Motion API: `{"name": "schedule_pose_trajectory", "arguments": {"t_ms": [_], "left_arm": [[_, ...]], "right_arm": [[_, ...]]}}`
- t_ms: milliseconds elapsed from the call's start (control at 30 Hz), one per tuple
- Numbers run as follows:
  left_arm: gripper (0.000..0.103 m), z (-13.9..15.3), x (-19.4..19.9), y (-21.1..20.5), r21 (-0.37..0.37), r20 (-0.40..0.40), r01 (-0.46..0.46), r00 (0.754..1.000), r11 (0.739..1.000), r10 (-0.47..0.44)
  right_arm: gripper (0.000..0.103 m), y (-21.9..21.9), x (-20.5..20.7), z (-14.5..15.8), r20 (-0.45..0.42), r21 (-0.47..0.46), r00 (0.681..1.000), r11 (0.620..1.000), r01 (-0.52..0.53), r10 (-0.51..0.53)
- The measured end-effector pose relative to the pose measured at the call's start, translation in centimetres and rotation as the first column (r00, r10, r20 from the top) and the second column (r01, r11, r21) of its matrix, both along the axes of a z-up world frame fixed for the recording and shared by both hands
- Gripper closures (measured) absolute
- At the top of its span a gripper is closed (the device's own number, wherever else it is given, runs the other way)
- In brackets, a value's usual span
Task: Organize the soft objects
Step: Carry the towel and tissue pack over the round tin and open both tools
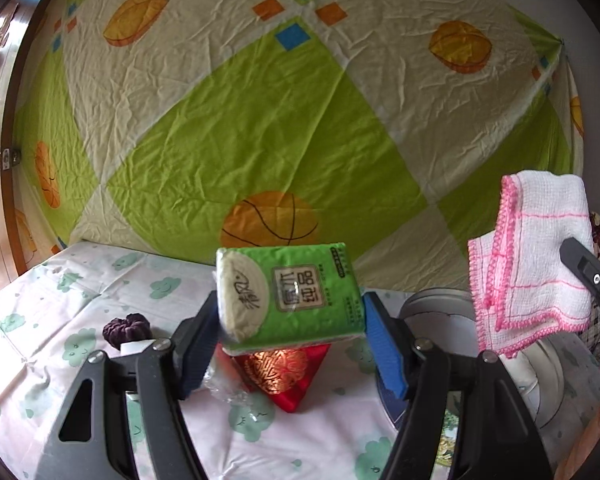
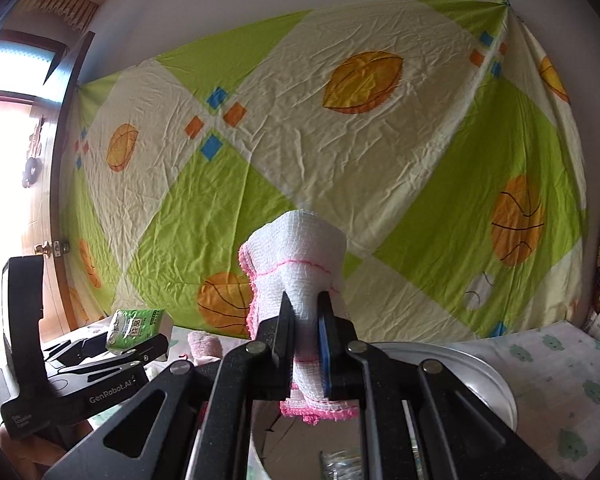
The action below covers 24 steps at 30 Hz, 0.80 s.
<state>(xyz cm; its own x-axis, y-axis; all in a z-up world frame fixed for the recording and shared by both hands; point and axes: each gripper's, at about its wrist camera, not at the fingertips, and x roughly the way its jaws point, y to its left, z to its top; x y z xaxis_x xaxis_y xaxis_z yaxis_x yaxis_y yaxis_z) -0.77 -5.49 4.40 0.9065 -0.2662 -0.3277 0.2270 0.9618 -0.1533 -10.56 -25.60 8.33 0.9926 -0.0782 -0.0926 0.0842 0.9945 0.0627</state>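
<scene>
Both claws carrying soft things above the tabletop.
Left claw (image 1: 288,320) is clamping the tissue pack (image 1: 286,294); right claw (image 2: 306,330), at its 3 o'clock, is pinching the cloth (image 2: 300,280) over the basin (image 2: 480,372). Keep grips firm; lower before letting go.

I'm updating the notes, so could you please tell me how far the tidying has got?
Done: nothing visibly sorted yet. In hand: the left claw holds a tissue pack and the right claw a white cloth, both lifted. Left: a red pouch and a dark purple item lie on the bed.
</scene>
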Motion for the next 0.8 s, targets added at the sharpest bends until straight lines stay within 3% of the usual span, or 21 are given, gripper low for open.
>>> {"name": "schedule_pose_trajectory", "arguments": {"t_ms": [167,800], "left_arm": [[0.034,0.5,-0.1,-2.8,0.002,0.0,0.051,0.999,0.999,-0.051],[0.034,0.3,1.2,-13.9,0.08,-0.031,0.194,0.981,0.978,-0.192]], "right_arm": [[0.092,-3.7,-0.6,0.4,0.005,0.035,0.997,0.997,0.075,-0.076],[0.092,-13.5,0.5,-1.4,-0.086,-0.049,0.958,0.961,0.271,-0.274]]}}
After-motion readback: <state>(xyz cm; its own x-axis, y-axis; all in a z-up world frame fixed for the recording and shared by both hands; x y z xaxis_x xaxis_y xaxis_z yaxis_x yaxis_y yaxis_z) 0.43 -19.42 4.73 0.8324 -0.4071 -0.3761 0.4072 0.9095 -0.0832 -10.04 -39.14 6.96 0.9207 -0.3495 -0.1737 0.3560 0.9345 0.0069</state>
